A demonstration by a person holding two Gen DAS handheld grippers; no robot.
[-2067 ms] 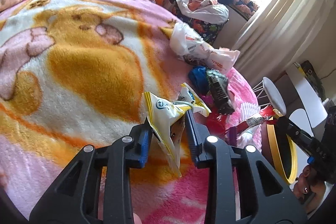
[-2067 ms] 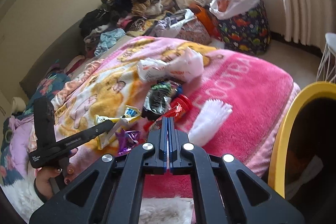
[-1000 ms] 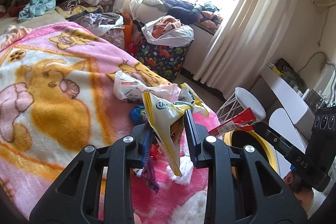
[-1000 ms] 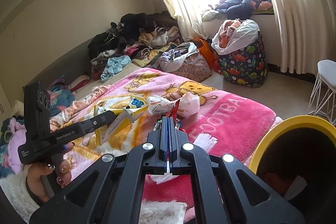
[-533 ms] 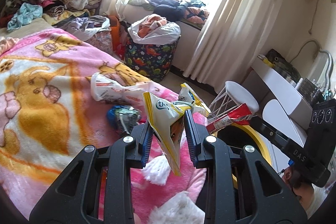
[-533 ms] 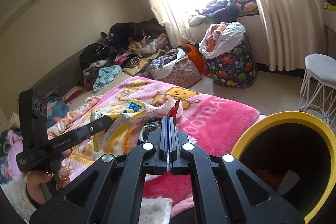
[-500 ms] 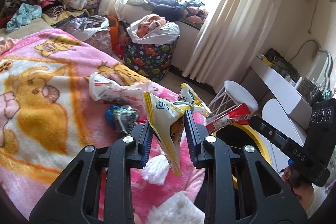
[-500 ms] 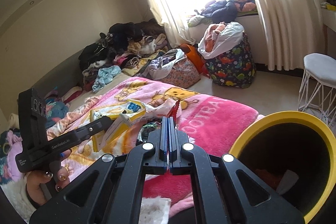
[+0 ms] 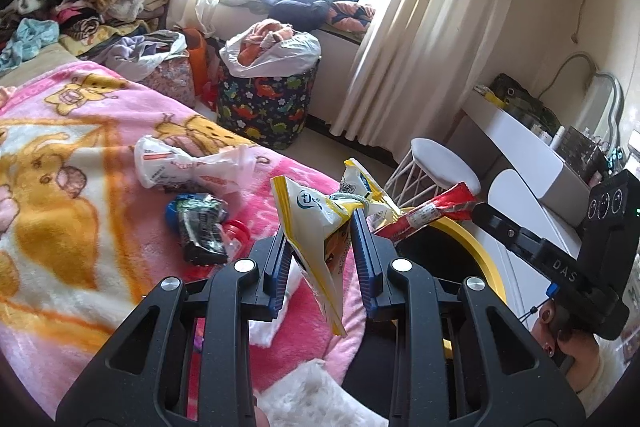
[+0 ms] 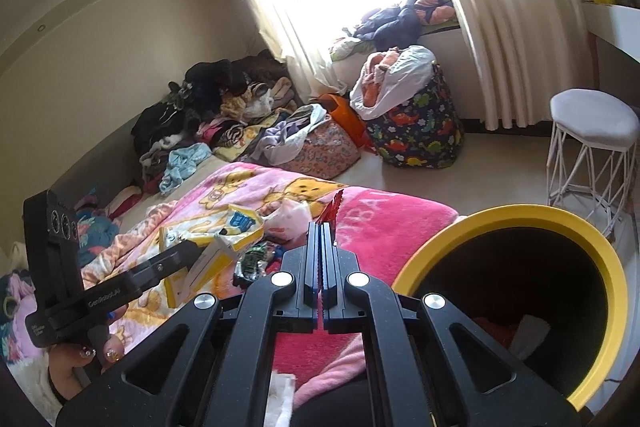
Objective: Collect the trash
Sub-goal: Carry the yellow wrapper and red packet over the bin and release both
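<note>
Both tongs have risen from the pink cartoon blanket [image 9: 60, 195] and swung toward the yellow-rimmed bin [image 10: 516, 215] since two seconds ago, when they worked low among the litter on the bed. Left tongs [image 9: 320, 223] are clamped on a crumpled yellow-and-white snack bag [image 9: 312, 219], held in the air above the blanket's edge, the bag's tail hanging between the blue pads. Right tongs [image 10: 321, 227] are pressed together on a red wrapper [image 10: 334, 209], its serrated end poking up past the tips; in the left wrist view the same red wrapper [image 9: 428, 213] hovers over the bin's yellow rim [image 9: 476, 247]. Left behind on the blanket lie a white plastic bag [image 9: 180, 167], a dark snack packet [image 9: 200, 231] and a small red item [image 9: 236, 229] just beside it. A dinosaur-print hamper [image 10: 416, 131] stuffed with clothes stands by the curtained window, a white stool [image 10: 592, 131] near the bin.
</note>
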